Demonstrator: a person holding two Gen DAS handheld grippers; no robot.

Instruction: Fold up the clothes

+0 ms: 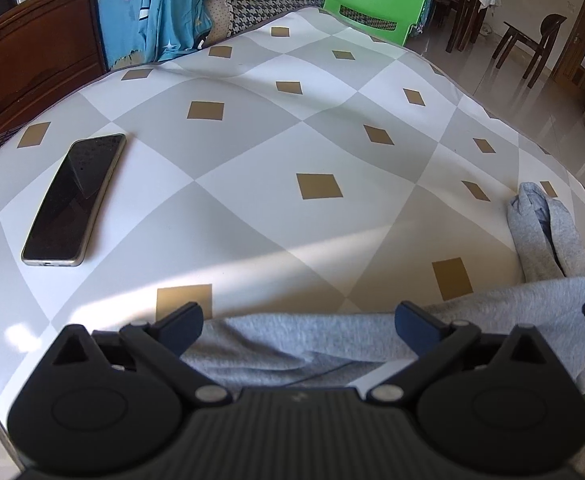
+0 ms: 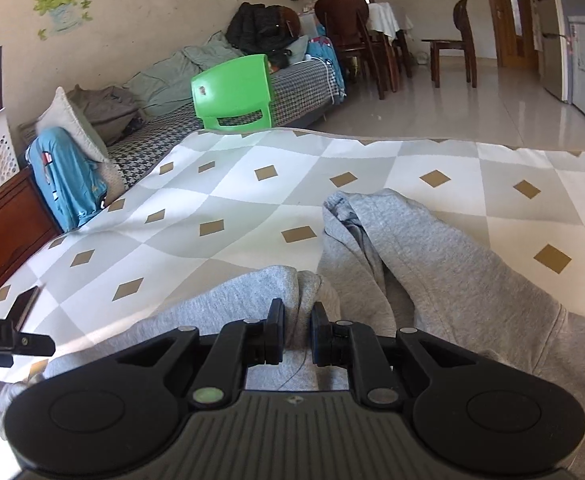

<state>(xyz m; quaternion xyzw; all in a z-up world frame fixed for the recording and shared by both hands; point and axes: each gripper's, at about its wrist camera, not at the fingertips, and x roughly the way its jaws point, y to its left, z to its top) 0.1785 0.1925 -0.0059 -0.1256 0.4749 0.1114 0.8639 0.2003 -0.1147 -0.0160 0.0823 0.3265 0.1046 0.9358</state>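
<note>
Left wrist: left gripper [image 1: 298, 326] is spread wide, nothing between the pads, poised over the near edge of the grey garment [image 1: 304, 350] on the table [image 1: 252, 200]. Probably lined up for a grab. A phone [image 1: 74, 200] lies well apart to the left, clear of the fold. A sleeve [image 1: 544, 236] trails off to the right.

Right wrist: right gripper [image 2: 297, 334] is pressed together, pinching a bunched fold of the garment [image 2: 452, 280]. I'd guess that's for lifting or dragging it over. The sleeve [image 2: 356, 220] is rumpled ahead and needs flattening. A green chair [image 2: 234, 94] stands beyond the table, no obstruction.
</note>
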